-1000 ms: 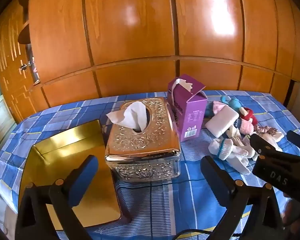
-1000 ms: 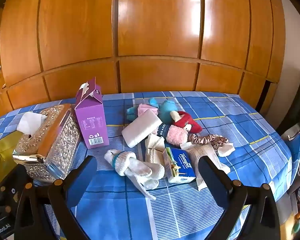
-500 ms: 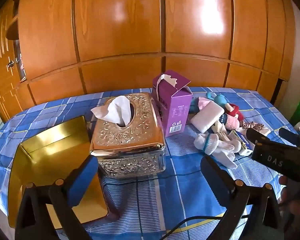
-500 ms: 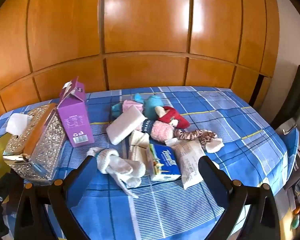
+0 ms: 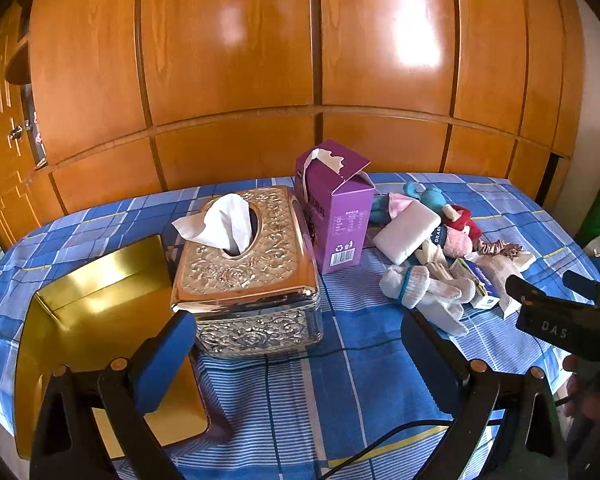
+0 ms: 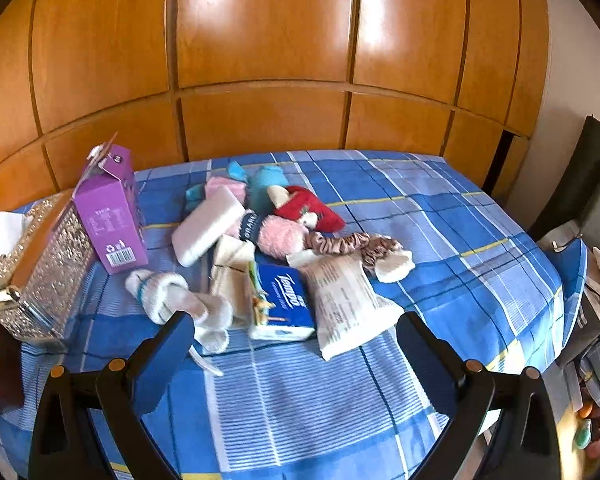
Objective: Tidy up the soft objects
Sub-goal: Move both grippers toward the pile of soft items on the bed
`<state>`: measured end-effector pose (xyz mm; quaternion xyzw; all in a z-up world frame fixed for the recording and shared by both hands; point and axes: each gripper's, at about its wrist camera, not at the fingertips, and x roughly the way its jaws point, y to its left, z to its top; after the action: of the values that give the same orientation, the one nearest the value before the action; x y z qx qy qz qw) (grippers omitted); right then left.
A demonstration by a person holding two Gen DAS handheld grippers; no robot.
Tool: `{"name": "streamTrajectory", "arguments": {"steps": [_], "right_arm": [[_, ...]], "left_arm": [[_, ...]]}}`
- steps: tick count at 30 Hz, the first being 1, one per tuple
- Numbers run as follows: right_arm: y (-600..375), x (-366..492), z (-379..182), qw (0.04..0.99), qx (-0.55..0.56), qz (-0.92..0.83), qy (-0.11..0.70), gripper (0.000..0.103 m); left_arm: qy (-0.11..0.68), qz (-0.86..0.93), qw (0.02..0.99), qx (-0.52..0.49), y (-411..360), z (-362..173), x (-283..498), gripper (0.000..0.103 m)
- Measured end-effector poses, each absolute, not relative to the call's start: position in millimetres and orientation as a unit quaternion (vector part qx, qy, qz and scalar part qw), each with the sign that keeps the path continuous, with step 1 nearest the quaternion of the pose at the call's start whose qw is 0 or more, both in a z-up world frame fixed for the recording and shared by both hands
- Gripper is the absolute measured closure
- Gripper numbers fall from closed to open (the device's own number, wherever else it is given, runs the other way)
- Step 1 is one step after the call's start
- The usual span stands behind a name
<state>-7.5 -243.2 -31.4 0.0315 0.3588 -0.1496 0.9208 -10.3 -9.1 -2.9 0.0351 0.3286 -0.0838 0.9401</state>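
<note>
While both tools hover above the near edge of the worktop with nothing between their jaws, the task stands at its opening step: no soft item appears to be sorted yet. The left gripper has its jaws spread wide and empty, facing the ornate tissue box. The right gripper is likewise spread wide and empty, aimed at the heap of soft objects.

Location of the task items: they lie bunched together on the blue checked cloth, right of the purple carton. Nearest the right gripper are the white knitted gloves, the blue tissue pack and the white printed packet. Behind them lie a white rectangular pad, a pink fluffy item, a red plush piece, a teal plush toy and a brown scrunchie.

Containers: the gold tray sits at the left end of the worktop, touching or just beside the tissue box, and holds nothing that is visible. The tissue box has one tissue standing out of its slot. The purple carton is torn open at the top; its contents cannot be seen.

Judgement on the next move: the right gripper most likely needs to descend on a near item, probably the gloves, close gently on the soft bulk, and carry it leftward, presumably to the tray.
</note>
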Motion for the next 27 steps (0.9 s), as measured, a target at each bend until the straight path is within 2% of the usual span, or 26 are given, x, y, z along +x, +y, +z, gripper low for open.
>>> {"name": "streamTrajectory", "arguments": {"steps": [27], "right_arm": [[-281, -8, -87, 0.882, 0.054, -0.168, 0.438, 0.000]], "left_arm": [[0.351, -0.158, 0.919, 0.088, -47, -9, -3, 0.000]]}}
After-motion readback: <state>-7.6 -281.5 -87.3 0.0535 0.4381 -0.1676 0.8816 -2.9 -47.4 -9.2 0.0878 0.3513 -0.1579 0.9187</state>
